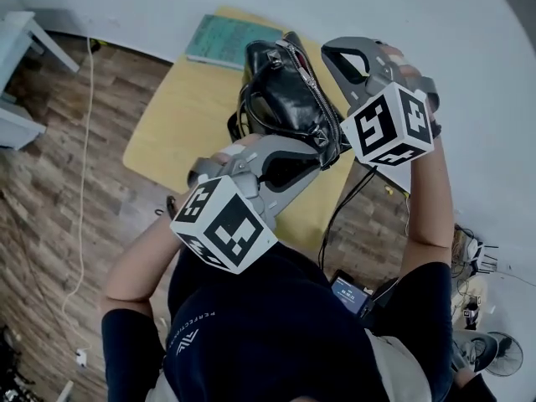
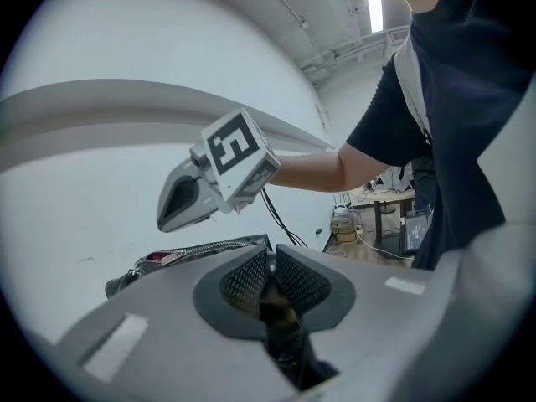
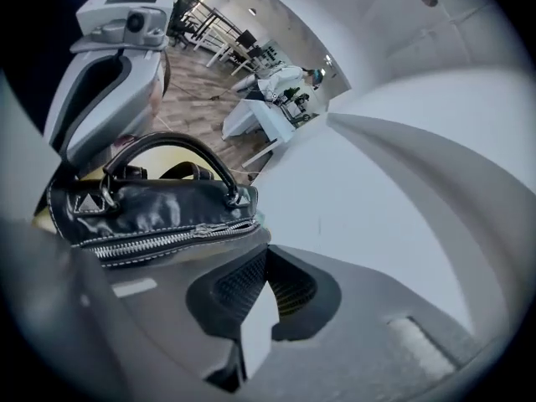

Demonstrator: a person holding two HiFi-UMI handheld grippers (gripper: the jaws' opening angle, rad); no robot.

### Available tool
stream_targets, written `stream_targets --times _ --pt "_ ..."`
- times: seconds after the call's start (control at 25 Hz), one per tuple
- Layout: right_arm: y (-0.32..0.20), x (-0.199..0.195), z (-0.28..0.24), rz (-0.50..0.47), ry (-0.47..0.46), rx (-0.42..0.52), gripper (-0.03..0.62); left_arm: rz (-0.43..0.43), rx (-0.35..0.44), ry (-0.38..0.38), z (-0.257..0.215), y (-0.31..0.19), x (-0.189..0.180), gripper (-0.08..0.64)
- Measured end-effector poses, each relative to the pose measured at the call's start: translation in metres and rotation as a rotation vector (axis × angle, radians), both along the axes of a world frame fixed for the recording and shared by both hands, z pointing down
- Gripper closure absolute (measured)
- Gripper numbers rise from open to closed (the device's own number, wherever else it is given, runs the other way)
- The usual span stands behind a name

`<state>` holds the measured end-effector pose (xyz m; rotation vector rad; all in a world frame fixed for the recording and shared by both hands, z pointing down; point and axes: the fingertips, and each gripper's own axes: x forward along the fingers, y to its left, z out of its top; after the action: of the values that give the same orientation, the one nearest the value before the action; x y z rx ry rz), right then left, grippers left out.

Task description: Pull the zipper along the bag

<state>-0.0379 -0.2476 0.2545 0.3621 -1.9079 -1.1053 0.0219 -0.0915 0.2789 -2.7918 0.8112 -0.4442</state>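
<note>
A glossy black handbag (image 1: 285, 99) stands on the yellow table (image 1: 176, 115), and its silver zipper (image 1: 306, 78) runs along the top. My left gripper (image 1: 314, 162) is at the bag's near end. In the left gripper view its jaws (image 2: 271, 262) are shut on a dark piece of that end. My right gripper (image 1: 333, 54) hovers beside the bag's far right side. It is open (image 3: 266, 254), with only the white wall showing between its pads. The zipper (image 3: 167, 241) lies just left of those jaws, not touching them. The bag's handle (image 3: 167, 145) stands upright.
A teal book (image 1: 226, 40) lies at the table's far edge behind the bag. A black cable (image 1: 343, 199) hangs off the table's right side. White furniture (image 1: 17, 57) stands at the left on the wood floor. A white wall rises behind the table.
</note>
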Motion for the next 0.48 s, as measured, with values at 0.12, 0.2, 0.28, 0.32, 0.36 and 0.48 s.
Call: stream_targets --times 0.12,0.2,0.28,0.32,0.36,0.48 --pt "0.005 0.007 0.003 0.026 -0.062 -0.05 0.588 -0.024 0.001 0.024 -0.009 -0.003 -0.008 0.503" --pt "0.007 0.012 0.001 0.044 -0.098 -0.063 0.588 -0.033 0.005 0.041 -0.016 -0.005 -0.012 0.506" --pt "0.01 0.018 -0.003 0.063 -0.134 -0.075 0.588 -0.057 0.01 0.063 -0.022 -0.008 -0.019 0.509" --pt "0.011 0.021 -0.005 0.074 -0.153 -0.082 0.588 -0.076 0.011 0.074 -0.026 -0.01 -0.024 0.512" --pt "0.013 0.024 -0.007 0.086 -0.174 -0.09 0.588 -0.097 0.012 0.087 -0.028 -0.013 -0.029 0.518" --pt "0.02 0.033 -0.012 0.125 -0.248 -0.121 0.588 -0.166 0.008 0.121 -0.031 -0.021 -0.044 0.54"
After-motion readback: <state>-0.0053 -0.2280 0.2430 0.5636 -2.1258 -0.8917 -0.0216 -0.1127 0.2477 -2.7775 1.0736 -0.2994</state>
